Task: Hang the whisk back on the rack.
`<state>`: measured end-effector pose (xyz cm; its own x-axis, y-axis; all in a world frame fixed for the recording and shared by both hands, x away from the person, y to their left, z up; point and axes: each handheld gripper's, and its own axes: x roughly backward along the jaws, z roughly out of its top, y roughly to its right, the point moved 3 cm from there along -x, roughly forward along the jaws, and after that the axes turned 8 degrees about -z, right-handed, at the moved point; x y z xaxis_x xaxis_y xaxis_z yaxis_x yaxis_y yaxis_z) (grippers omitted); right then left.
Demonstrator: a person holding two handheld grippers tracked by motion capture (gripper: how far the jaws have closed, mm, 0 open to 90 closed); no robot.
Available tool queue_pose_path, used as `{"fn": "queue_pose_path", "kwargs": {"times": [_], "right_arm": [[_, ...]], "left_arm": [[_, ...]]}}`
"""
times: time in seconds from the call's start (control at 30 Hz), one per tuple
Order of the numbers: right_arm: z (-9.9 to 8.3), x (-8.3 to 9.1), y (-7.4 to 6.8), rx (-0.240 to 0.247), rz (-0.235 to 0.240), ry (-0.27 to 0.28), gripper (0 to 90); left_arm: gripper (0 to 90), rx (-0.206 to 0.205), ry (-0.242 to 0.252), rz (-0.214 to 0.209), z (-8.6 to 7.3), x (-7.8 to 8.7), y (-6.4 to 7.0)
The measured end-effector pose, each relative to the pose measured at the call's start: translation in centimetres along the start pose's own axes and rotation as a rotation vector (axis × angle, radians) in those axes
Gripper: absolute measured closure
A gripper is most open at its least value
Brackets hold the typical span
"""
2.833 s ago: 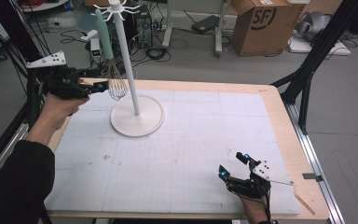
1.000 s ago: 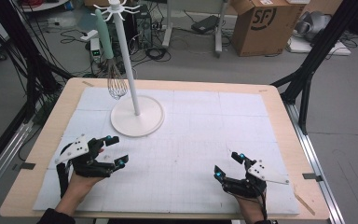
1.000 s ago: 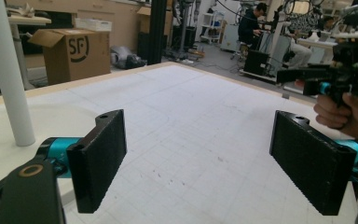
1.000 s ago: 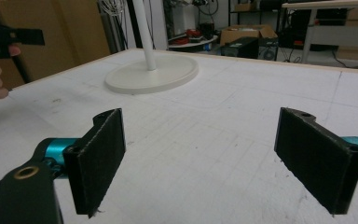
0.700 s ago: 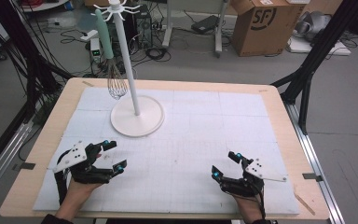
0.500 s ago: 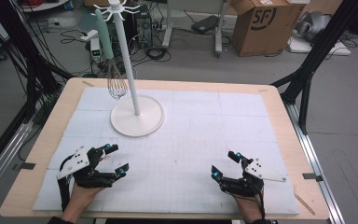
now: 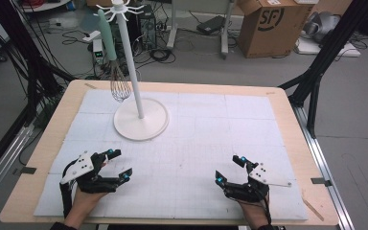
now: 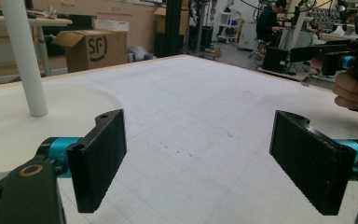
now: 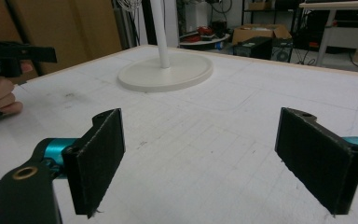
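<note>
The left gripper (image 7: pixel 117 165) sits low over the near left part of the desk (image 7: pixel 38 158), held in a hand that comes in from the near edge. Its jaws are spread wide with nothing between them, as the left gripper view confirms: two black pads stand apart over bare white mat (image 8: pixel 205 140). About three seconds earlier this gripper was up at the far left, beside the whisk on the stand; it has since come back to the near edge, and over the last second it has only shifted slightly to the right.

The right gripper (image 7: pixel 229 168) rests at the near right, well apart from the left one. Its jaws are also released and empty, with white mat (image 9: pixel 205 140) showing between the pads in the right gripper view. It has hardly moved across the earlier frames.

The whisk (image 7: pixel 116 67) hangs from a hook of the white stand (image 7: pixel 133 72), pale green handle up and wire head down, just left of the pole. The stand's round base (image 7: pixel 140 125) sits on the far left part of the mat (image 7: pixel 230 134), well apart from both grippers. The whisk hangs in the same place as before.

A cardboard box (image 7: pixel 268 24) stands on the floor beyond the desk's far edge.
</note>
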<state>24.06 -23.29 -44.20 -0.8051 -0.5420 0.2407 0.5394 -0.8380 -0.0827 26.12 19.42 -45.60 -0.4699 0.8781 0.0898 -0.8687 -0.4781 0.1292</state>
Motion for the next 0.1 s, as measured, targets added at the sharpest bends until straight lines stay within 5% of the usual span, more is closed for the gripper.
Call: {"fn": "queue_pose_path", "kwargs": {"times": [0.1], "right_arm": [[0.01, -0.03, 0.01, 0.003, 0.002, 0.002, 15.0]], "left_arm": [[18.9, 0.002, 0.005, 0.002, 0.02, -0.01, 0.00]]}}
